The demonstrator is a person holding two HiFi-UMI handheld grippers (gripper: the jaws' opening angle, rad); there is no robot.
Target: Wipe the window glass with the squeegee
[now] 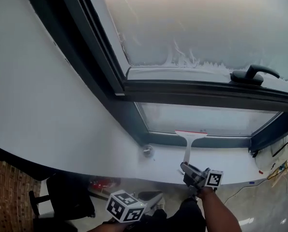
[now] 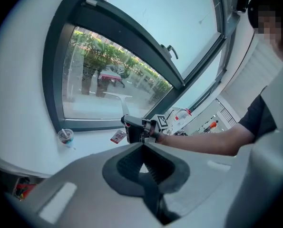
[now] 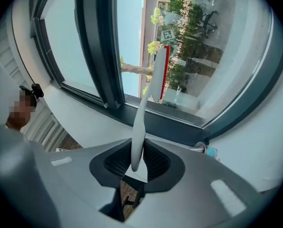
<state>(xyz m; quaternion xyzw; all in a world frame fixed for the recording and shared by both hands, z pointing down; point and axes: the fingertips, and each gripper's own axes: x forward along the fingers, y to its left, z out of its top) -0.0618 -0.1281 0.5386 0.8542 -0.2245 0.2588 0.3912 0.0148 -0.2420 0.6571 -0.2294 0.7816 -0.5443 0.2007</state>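
One squeegee [image 3: 153,80] in right claw [image 3: 137,167]; left claw [image 2: 142,167] closed.

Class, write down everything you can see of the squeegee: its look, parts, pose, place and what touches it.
The slim white plastic squeegee has a curved handle widening to a broad head edged with a red strip. The right gripper is shut on the handle's lower end, its claw pads on both sides. The squeegee reaches from the claw across the white sill, its head at the bottom of the lower window pane; contact with the glass cannot be confirmed.
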